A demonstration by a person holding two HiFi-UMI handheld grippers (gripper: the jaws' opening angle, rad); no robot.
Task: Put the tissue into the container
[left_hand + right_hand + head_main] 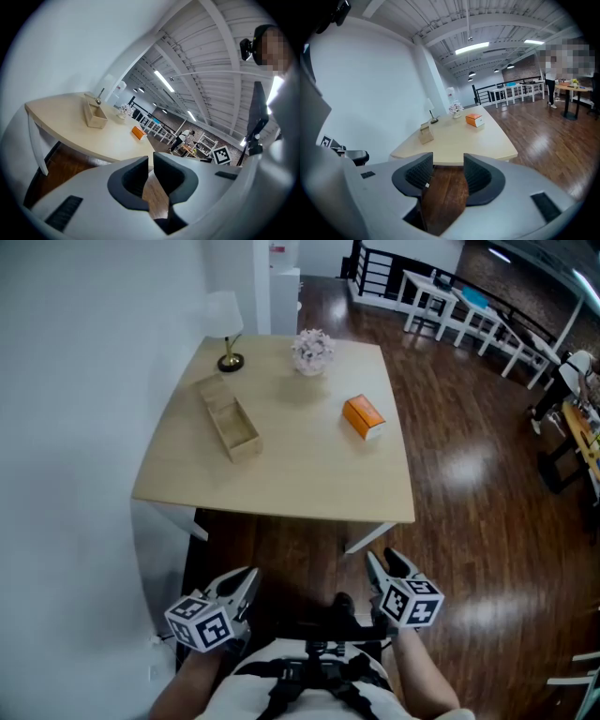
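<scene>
Nothing of the task has been carried out yet. The tissue (363, 416), taken here to be the orange packet, though its print is too small to be read, is seen lying flat on the right part of the counter (300, 479), well apart from the container (231, 430). The container, an open wooden box, is set at a slant on the left part of the counter, and as far as can be made out, nothing is held in it. A lamp (228, 337) and a small flower ornament (312, 352) are placed along the far edge and are not involved.

Both grippers are held low, short of the near edge of the counter and above the dark wooden floor (469, 493). The left gripper (150, 159) is seen with its jaws drawn close, only a narrow slit being left between them, and nothing is caught in it. The right gripper (448, 161) is held moderately wide, with only floor and the counter's edge seen through the gap.

Everything is therefore still to be done: the counter must be approached, the packet grasped, carried across to the box and released inside. The right gripper is judged the better placed for the pick, the packet being on its side.
</scene>
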